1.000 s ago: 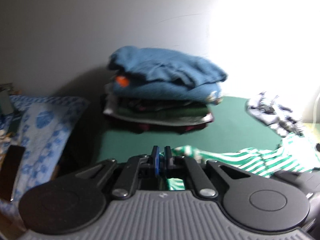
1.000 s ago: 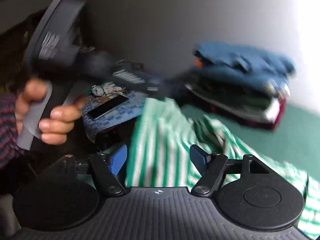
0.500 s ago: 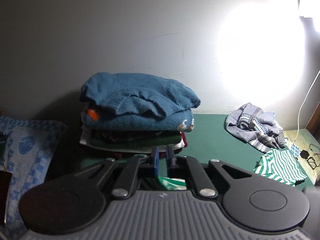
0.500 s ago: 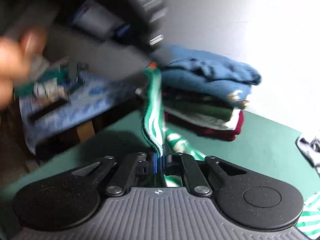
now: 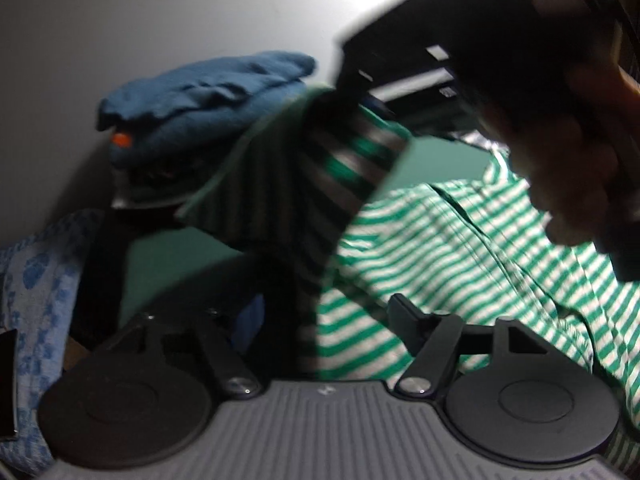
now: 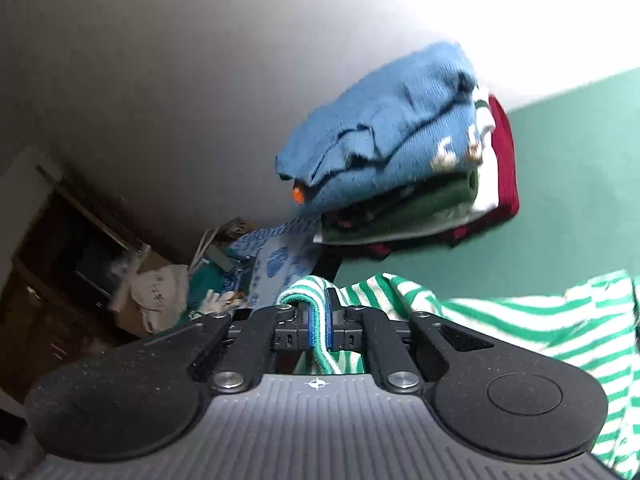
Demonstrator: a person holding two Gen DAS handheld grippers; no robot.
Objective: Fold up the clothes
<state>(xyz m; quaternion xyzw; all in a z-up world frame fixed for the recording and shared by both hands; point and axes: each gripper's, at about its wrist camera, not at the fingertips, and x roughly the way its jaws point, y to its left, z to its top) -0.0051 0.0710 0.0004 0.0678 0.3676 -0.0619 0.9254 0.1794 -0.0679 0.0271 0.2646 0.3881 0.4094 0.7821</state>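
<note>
The right hand-held gripper (image 6: 319, 322) is clamped tight on a ribbed hem of the green-and-white striped cotton shirt (image 6: 520, 320), lifting that edge clear. The left hand-held gripper (image 5: 326, 316) stands wide apart, holding nothing, just above the shirt's spread body on the dark green bench (image 6: 580, 184). At the bench's far edge by the wall sits a stack of folded clothes topped by a blue knitted sweater (image 6: 392, 132). This looks like mid-fold: the lifted edge probably needs carrying across and laying flat.

A lived-in home room; folded clothes stack (image 6: 404, 168) centre-right on a green surface (image 6: 568, 184); patterned blue pillow (image 5: 36, 280) lower left.
</note>
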